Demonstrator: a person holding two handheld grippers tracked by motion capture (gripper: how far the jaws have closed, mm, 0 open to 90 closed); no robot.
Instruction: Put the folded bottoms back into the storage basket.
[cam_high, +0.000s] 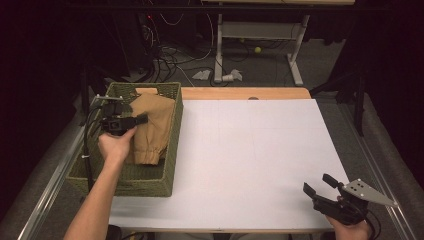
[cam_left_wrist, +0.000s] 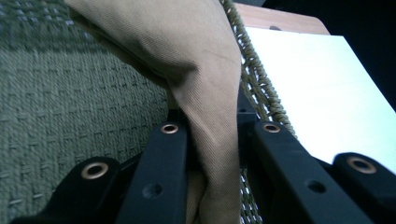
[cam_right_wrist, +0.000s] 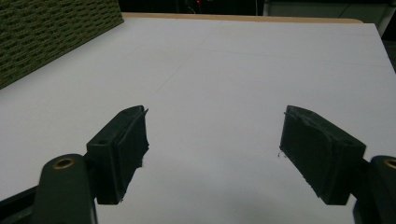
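Note:
A tan folded garment (cam_high: 150, 127) lies in a green woven basket (cam_high: 145, 185) at the table's left. My left gripper (cam_high: 142, 119) reaches into the basket over the garment. In the left gripper view a fold of the tan garment (cam_left_wrist: 187, 42) stands pinched between the two black jaws of the left gripper (cam_left_wrist: 219, 128), with the basket wall (cam_left_wrist: 70, 93) behind. My right gripper (cam_high: 320, 185) rests near the front right corner of the white sheet (cam_high: 250, 150). The right gripper (cam_right_wrist: 215, 140) has its jaws wide apart, with nothing between them.
The white sheet (cam_right_wrist: 233, 56) covers most of the wooden tabletop (cam_high: 240, 93). The basket's side (cam_right_wrist: 46, 37) rises at the sheet's left edge. Beyond the table stand a desk frame (cam_high: 260, 30) and loose cables on the floor.

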